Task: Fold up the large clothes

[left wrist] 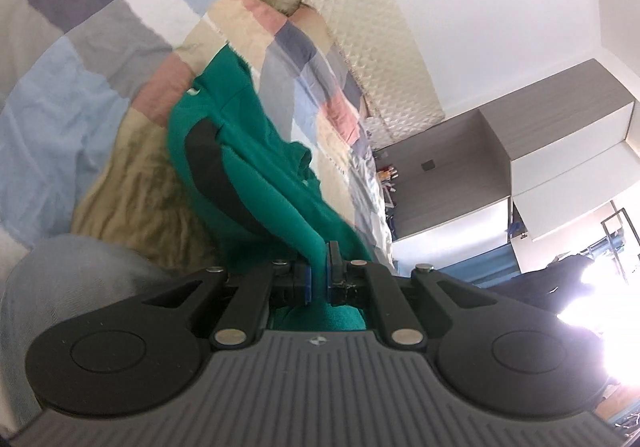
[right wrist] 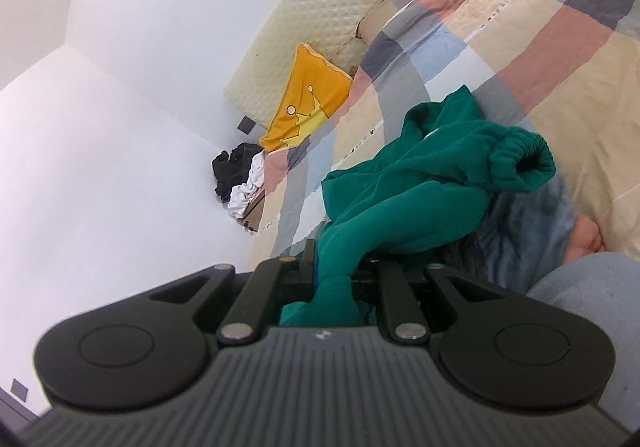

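Holding the green garment in both tools, above the checkered bed cover. Left tool pinched narrow on one bunched edge of the cloth; right tool also nearly closed, with a thick twist of the same cloth between its fingers. Rest of the garment hanging crumpled between them, one elastic cuff drooping toward the bed near a bare foot. Probably only the lifting and spreading step, no fold made yet. Risks from here: fabric slipping out of the right grip, because a rolled bunch is caught and not a flat edge; uneven spreading, since the held points cannot be confirmed as matching corners; loose cloth catching on the person's knee.
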The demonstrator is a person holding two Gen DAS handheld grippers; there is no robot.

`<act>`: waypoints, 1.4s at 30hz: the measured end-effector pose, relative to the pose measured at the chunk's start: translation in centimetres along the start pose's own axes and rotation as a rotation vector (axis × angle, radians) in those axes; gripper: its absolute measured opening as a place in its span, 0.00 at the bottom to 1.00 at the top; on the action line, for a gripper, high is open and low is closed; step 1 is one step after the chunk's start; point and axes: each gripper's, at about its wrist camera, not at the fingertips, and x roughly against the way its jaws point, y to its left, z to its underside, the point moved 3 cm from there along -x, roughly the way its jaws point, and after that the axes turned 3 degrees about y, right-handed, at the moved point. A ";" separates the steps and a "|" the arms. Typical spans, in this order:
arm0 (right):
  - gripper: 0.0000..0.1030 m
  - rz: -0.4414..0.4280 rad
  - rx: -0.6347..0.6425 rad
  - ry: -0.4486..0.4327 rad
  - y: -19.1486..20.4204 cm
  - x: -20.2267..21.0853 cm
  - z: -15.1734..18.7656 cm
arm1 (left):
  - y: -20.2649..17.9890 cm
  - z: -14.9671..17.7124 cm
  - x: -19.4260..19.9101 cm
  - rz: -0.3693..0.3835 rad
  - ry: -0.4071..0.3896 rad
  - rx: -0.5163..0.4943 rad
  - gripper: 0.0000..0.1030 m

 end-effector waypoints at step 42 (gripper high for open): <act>0.15 0.261 -0.317 -0.063 -20.2 -33.6 -17.6 | 15.0 -30.3 -38.0 -0.212 -0.220 0.121 0.07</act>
